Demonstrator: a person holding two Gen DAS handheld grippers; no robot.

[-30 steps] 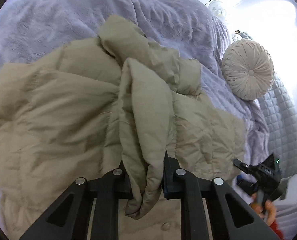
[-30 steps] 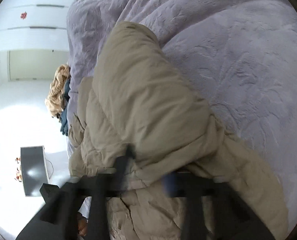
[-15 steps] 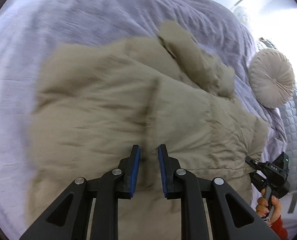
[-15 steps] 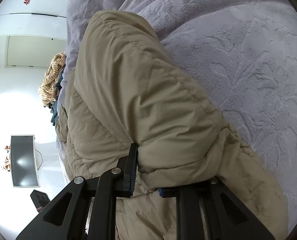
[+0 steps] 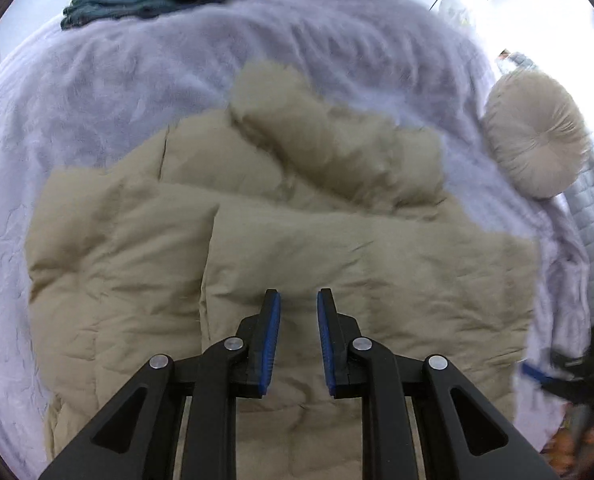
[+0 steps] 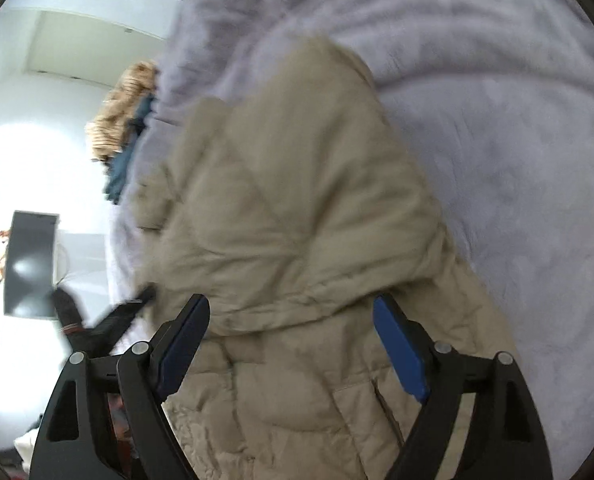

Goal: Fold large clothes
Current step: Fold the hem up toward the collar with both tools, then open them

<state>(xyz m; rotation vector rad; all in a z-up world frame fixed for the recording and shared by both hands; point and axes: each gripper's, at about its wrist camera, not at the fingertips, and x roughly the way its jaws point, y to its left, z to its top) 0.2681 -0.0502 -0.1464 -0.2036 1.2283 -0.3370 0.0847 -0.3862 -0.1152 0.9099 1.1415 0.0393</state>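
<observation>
Through the left wrist camera I see my left gripper closed to its narrow gap, with nothing between the pads, above the beige padded jacket. The jacket lies folded on the lilac blanket. A round cushion sits at the far right.

Through the right wrist camera, my right gripper has just been opening and stands released; a jacket fold lies between the jaws, not pressed.
</observation>
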